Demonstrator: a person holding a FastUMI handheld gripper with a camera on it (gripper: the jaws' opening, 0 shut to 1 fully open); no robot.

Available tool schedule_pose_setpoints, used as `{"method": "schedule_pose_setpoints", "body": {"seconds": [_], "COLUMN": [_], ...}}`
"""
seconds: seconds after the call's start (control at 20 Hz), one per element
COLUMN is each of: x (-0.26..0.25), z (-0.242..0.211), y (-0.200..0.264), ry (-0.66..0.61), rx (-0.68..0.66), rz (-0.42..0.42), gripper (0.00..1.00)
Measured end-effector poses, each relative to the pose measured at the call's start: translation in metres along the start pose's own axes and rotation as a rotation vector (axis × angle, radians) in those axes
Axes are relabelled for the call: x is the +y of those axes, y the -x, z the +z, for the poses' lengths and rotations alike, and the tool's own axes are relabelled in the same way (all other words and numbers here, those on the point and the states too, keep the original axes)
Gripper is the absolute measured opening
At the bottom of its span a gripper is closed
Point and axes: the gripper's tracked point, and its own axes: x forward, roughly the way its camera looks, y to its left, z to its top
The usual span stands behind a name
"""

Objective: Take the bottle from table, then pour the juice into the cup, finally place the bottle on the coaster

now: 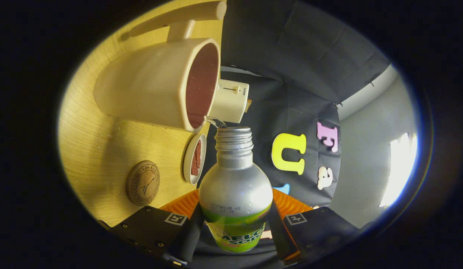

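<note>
My gripper point(234, 231) is shut on a silver bottle point(235, 183) with a green label, both fingers pressing its sides. The cap is off and the threaded mouth point(233, 133) points ahead. The whole scene looks turned on its side, so the bottle is tipped over. Just beyond the mouth stands a cream cup point(156, 86) with a reddish-brown inside point(201, 84), and a thin stream of clear liquid point(216, 122) bridges the mouth and the cup's rim. A round cork coaster point(143, 183) lies on the wooden table point(93, 149), beside the cup and nearer to my fingers.
A small white dish point(195, 158) with a brown inside sits on the table between the coaster and the bottle's neck. A white cylindrical device point(229, 101) with a dial stands behind the cup. A cream stand point(179, 16) rises past the cup.
</note>
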Motion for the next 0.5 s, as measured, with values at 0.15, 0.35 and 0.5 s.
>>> {"method": "schedule_pose_setpoints", "body": {"seconds": [0.15,0.35,0.5], "x": [0.0,-0.0032,-0.0018], "z": [0.0007,-0.0001,0.0007], "y": [0.0004,-0.0007,-0.0011], "ry": [0.0,0.025,0.022], "rx": [-0.002,-0.009,-0.012], "rz": [-0.002,-0.018,-0.018], "gripper": [0.8,0.8,0.8]}}
